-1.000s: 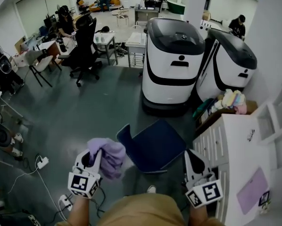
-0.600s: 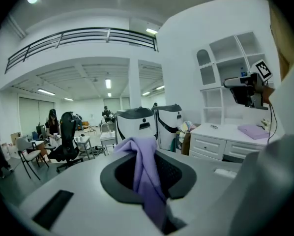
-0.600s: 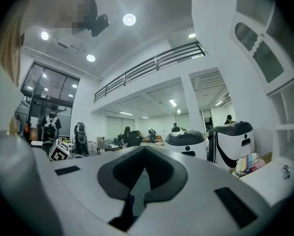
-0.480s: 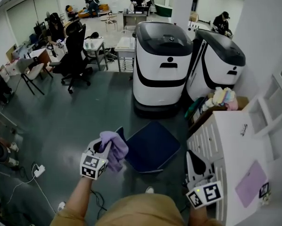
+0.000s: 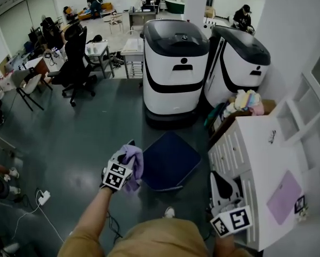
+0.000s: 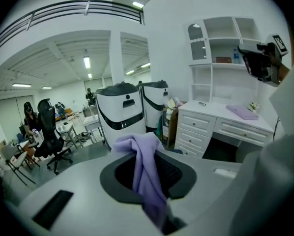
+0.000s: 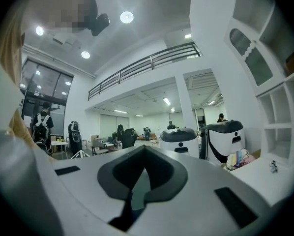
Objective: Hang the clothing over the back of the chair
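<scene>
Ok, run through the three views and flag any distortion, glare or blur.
Head view: evenly lit and sharp, but the wide lens bows the white dresser. Left gripper view: heavy fisheye with black corners; the purple cloth close to the lens is soft. Right gripper view: same fisheye, ceiling lamps flare, a mosaic patch top left.

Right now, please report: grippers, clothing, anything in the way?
Left gripper shut on purple clothing; right gripper shut, empty. Clothing by back of blue chair, not yet hung. Nothing in the way seen.
</scene>
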